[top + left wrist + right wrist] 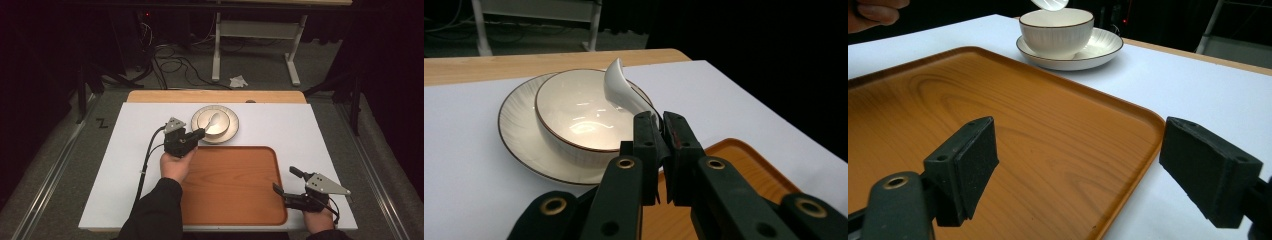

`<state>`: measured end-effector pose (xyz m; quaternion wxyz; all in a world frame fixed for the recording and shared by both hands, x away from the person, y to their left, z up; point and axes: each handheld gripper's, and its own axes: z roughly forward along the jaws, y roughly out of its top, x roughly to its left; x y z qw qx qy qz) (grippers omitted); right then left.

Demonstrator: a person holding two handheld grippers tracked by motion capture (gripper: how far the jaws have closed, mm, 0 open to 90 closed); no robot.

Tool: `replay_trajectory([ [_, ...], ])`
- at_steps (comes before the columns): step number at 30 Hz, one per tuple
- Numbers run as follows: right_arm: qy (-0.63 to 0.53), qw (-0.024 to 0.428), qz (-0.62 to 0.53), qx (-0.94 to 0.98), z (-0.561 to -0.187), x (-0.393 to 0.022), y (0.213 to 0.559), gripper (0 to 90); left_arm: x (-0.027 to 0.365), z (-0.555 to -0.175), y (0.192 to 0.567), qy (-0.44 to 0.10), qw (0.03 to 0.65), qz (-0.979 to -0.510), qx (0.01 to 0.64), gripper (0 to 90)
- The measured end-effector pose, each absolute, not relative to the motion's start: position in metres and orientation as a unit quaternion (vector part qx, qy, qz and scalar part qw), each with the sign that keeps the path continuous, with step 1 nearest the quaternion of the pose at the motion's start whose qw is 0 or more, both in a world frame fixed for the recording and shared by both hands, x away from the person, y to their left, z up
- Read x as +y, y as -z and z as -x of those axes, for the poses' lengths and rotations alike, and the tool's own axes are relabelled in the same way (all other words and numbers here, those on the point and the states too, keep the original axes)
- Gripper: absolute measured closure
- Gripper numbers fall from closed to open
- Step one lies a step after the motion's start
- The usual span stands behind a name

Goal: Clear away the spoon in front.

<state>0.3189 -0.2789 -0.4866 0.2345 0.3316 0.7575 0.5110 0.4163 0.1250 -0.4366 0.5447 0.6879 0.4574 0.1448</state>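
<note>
- I see a white bowl (576,112) in the middle of the left gripper view. It is round and shiny, with thin lines pressed into its outer wall and a thin brown line on its rim.
- The bowl sits on a round white plate (519,132). The plate has fine lines like sun rays and a brown edge too.
- My left gripper (199,133) sits just left of the bowl in the middle of the high view. Its jaws are pinched nearly together on the handle of a white spoon (620,85). The spoon is smooth and shiny and curved, and its scoop end sticks up over the bowl.
- A wooden tray (235,185) lies low in the middle of the high view. It is orange-brown with wavy wood grain, round corners and a raised lip.
- The tray and plate rest on a flat white table (300,130) with a pale wood strip along its far edge.
- My right gripper (286,181) is at the lower right of the high view, over the tray's right edge. Its jaws stand wide apart with nothing between them. The pads are black and look like rough foam.
- I see a black mark like a "Z" on the grey floor (65,150) at the left of the high view.
</note>
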Motion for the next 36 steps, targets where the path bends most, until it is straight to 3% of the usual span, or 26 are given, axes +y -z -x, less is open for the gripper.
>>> replay_trajectory([
  [36, -0.502, 0.234, -0.339, 0.761, -0.319, -0.278, 0.49, 16.4, 0.171, -0.318, 0.435, -0.17, 0.56, -0.702, 0.407, 85.7],
])
